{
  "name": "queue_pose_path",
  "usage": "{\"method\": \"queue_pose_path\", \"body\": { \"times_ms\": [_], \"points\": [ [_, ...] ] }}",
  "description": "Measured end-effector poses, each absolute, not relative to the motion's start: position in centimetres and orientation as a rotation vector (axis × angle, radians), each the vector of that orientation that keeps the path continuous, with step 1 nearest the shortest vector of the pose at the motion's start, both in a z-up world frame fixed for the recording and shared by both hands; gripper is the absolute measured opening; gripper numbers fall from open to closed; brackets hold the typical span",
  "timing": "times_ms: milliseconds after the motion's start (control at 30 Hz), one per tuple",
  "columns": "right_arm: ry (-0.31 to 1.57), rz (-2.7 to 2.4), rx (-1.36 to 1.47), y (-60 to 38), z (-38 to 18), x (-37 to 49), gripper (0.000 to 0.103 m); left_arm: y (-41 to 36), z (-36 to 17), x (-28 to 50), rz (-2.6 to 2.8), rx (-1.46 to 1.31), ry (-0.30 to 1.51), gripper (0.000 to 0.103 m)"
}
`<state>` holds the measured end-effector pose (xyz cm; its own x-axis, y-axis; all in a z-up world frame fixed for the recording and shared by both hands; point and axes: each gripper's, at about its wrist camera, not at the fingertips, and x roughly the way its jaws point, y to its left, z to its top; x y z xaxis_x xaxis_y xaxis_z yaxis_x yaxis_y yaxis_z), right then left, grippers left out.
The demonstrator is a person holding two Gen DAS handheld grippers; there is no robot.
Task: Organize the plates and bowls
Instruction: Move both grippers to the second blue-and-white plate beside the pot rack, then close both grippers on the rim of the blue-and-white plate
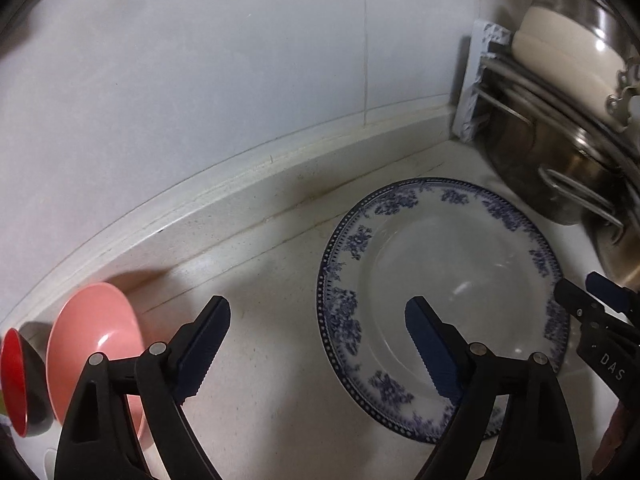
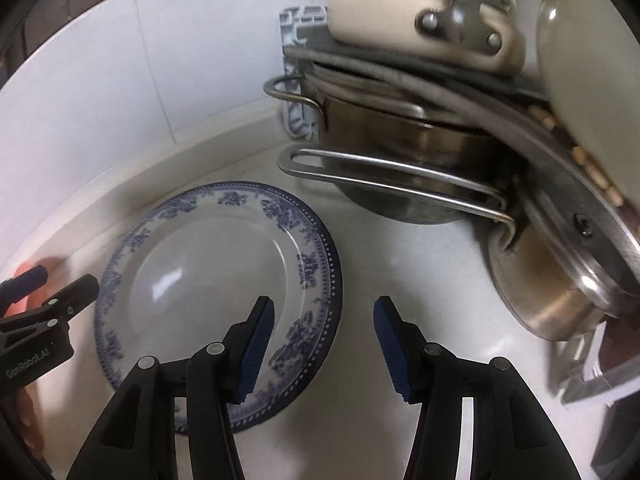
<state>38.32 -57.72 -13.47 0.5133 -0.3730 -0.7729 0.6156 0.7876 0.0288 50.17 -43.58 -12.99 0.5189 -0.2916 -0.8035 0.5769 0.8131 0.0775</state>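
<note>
- Only the left wrist view took in the far left of the counter [image 1: 248,256]: a red-lined dark bowl [image 1: 18,384] tipped on edge at the frame's border, and a pink bowl [image 1: 96,344] leaning beside it, both near the raised back ledge.
- Only the right wrist view showed the long looped steel handle [image 2: 384,184] reaching out over the counter toward the plate, and the cream pot [image 2: 392,4] stacked on top of the steel pots [image 2: 404,140]; the left view caught just the edge of that stack.
- The blue-and-white plate [image 1: 448,264] lay flat on the white counter, between the bowls and the pots, in both views.
- The left gripper [image 1: 320,344] was tilted downward with its jaws spread wide and empty; its left finger stood over bare counter and its right finger over the plate's left half, so the plate's left rim fell between them.
- The right gripper [image 2: 324,350] also pointed down, jaws parted and holding nothing; its left finger was over the plate's right rim, its right finger over bare counter.
- Each gripper's tip showed at the edge of the other's view, on opposite sides of the plate.
</note>
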Motion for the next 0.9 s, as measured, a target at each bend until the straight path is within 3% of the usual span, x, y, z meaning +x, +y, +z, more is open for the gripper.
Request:
{"method": "queue_pose_path", "body": {
  "times_ms": [533,733,900],
  "points": [
    [0.933,-0.604,0.318,-59.7,-15.5,41.3,0.052,-45.2,-15.4,52.4,-0.572,0.406,0.968,0.071],
    [0.951,-0.579,0.333,-60.0,-15.9,42.0,0.045,-45.4,-15.5,52.6,-0.58,0.412,0.975,0.066],
    [0.957,-0.558,0.353,-60.2,-16.3,42.4,0.041,-45.6,-15.4,52.9,-0.608,0.383,1.001,0.049]
  ]
}}
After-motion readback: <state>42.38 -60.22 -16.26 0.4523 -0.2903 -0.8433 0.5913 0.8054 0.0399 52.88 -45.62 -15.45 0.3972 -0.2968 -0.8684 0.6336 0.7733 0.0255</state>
